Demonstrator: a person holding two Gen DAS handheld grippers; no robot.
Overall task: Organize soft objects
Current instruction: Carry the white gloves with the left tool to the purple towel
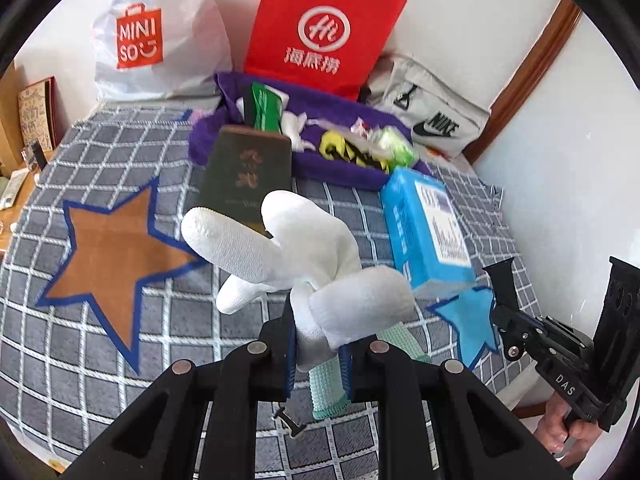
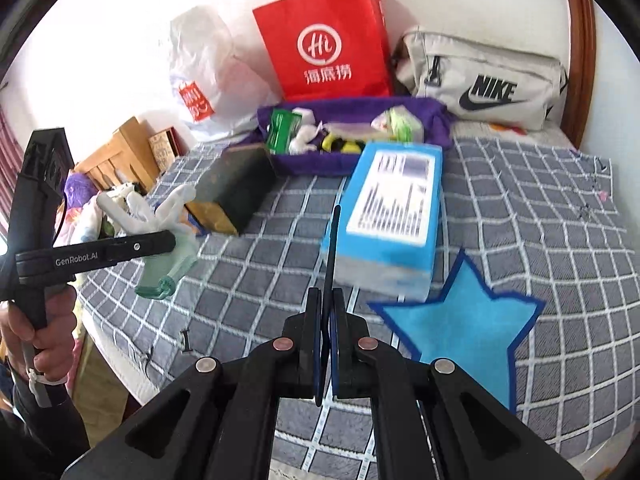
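One purple bin (image 2: 432, 114) holding green packet (image 2: 282, 128), left fingers (image 1: 318, 364) clamping white glove (image 1: 280, 248), right fingers (image 2: 329, 344) closed, empty.

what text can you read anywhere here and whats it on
"MINISO": white plastic bag
"Hi" with Chinese characters: red paper bag
"NIKE": grey pouch
"GenRobot.AI": left claw
"DAS": right claw's body
Blue box label: blurred
Dark box gold characters: unreadable

Bags behind your bed.
You have a red paper bag (image 2: 332, 44), white plastic bag (image 2: 204, 68) and grey pouch (image 2: 484, 76) along the wall.
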